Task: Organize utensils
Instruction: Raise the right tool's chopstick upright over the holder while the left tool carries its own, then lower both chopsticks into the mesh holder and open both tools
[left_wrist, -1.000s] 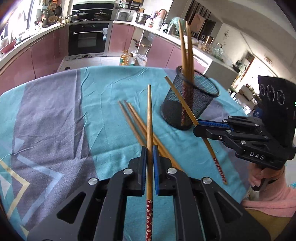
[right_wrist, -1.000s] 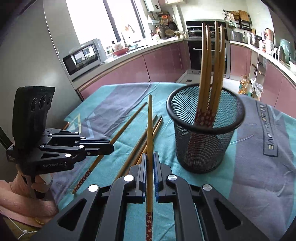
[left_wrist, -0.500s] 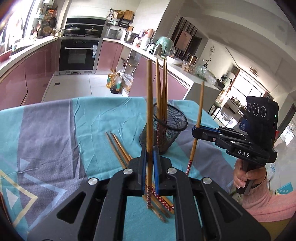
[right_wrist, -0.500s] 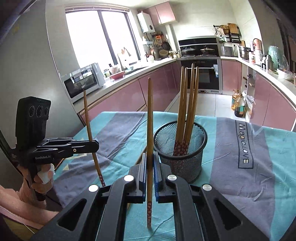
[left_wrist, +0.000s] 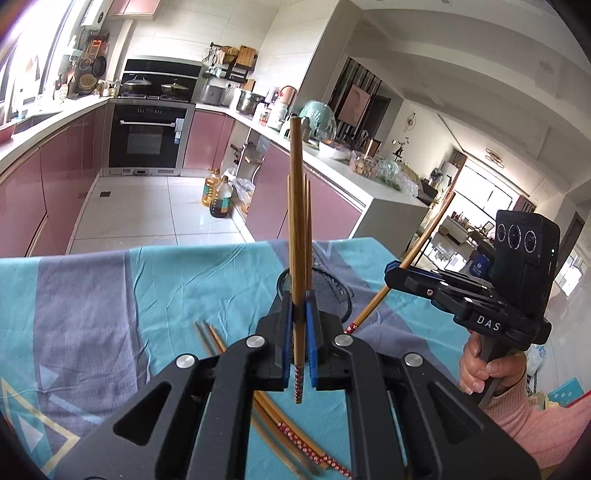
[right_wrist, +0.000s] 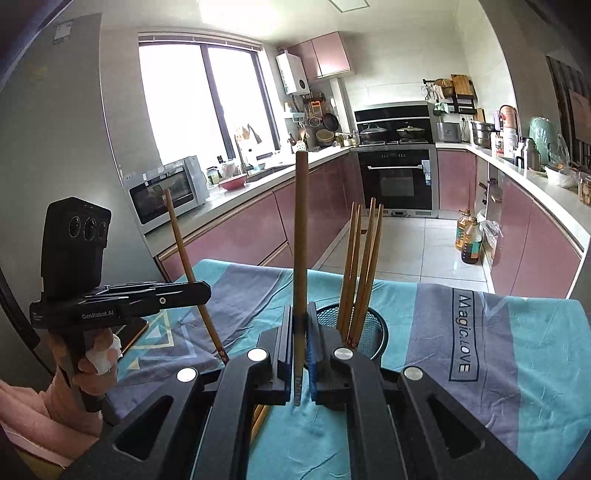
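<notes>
My left gripper (left_wrist: 297, 332) is shut on a wooden chopstick (left_wrist: 295, 221) and holds it upright, red patterned end down, above the table. It also shows at the left of the right wrist view (right_wrist: 201, 293) with its chopstick (right_wrist: 184, 254). My right gripper (right_wrist: 300, 341) is shut on another chopstick (right_wrist: 301, 236), upright; it shows in the left wrist view (left_wrist: 395, 273) with its chopstick (left_wrist: 417, 243) tilted. A black mesh holder (right_wrist: 373, 332) with several chopsticks (right_wrist: 364, 266) stands just beyond both grippers. Loose chopsticks (left_wrist: 295, 439) lie on the cloth below.
The table has a teal and grey cloth (right_wrist: 517, 354) with its far edge near the holder. A kitchen with pink cabinets (right_wrist: 236, 236) and an oven (right_wrist: 397, 181) lies beyond. A dark flat object (right_wrist: 135, 330) lies on the table's left edge.
Both grippers have risen and tilted up, lifting their chopsticks from lying near the cloth to standing upright. The holder now sits lower in both views, behind the fingers.
</notes>
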